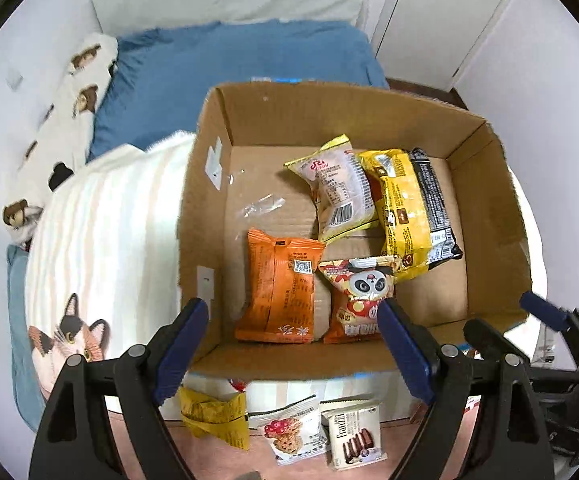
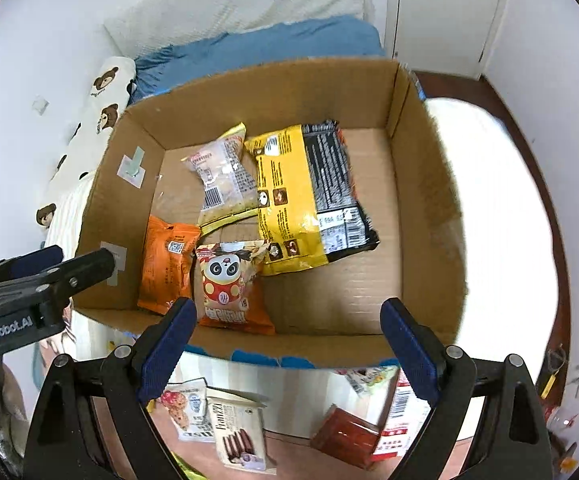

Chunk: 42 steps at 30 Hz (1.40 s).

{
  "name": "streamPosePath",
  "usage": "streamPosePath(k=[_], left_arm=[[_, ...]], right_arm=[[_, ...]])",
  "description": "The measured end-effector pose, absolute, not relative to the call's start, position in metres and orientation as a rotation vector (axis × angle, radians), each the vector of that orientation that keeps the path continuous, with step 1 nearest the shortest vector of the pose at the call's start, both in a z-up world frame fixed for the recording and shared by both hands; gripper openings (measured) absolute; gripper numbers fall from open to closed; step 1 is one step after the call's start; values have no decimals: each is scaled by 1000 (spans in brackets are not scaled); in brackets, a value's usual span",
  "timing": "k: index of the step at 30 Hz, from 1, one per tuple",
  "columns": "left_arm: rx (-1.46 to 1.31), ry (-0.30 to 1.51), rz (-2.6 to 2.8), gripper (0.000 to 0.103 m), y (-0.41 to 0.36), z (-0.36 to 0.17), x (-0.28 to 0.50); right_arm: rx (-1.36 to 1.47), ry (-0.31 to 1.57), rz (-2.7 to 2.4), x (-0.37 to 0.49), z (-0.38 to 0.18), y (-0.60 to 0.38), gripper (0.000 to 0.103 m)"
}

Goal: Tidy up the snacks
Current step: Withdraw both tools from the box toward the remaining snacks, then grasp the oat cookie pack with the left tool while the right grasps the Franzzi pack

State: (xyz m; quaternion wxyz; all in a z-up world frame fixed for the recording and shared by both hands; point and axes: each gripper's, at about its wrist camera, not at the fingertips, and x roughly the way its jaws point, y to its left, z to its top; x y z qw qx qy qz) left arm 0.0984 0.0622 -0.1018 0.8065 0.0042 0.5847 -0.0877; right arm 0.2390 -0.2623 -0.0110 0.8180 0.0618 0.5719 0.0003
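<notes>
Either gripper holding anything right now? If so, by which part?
Nothing held. Left gripper and right gripper both hang open and empty above the cardboard box; the snack packets lie loose.

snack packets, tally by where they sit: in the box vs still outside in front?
In the cardboard box: 4 (orange packet, panda packet, pale bun packet, yellow-and-black pack)
Outside, in front: at least 6 (crumpled yellow wrapper, cookie packet, wafer packet, red packet, white-and-red packet, one partly hidden packet)
Total: at least 10
</notes>
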Motion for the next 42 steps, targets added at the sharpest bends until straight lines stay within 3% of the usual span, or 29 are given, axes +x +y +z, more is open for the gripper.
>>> streamPosePath(k=[14,21,26,35,38,42], left_arm=[[7,1036,-174,87,78,-50,23],[-37,1016,-174,87,88,-46,-20],[-16,1118,-152,87,92,-87,-43],[-95,1420,-69,86,103,-219,-47],[-91,1461,-42,86,106,-238,-49],[-68,1489,18,83,116,-251,-52]], right_arm=[[94,1070,37,177,44,-245,95],[142,1065,62,135,47,-244,95],[224,1136,18,104,4,-263,95],[429,1358,42,95,-116,-267,95],[445,1422,79,107,-154,-243,83],[389,1481,110,120,-183,-208,81]])
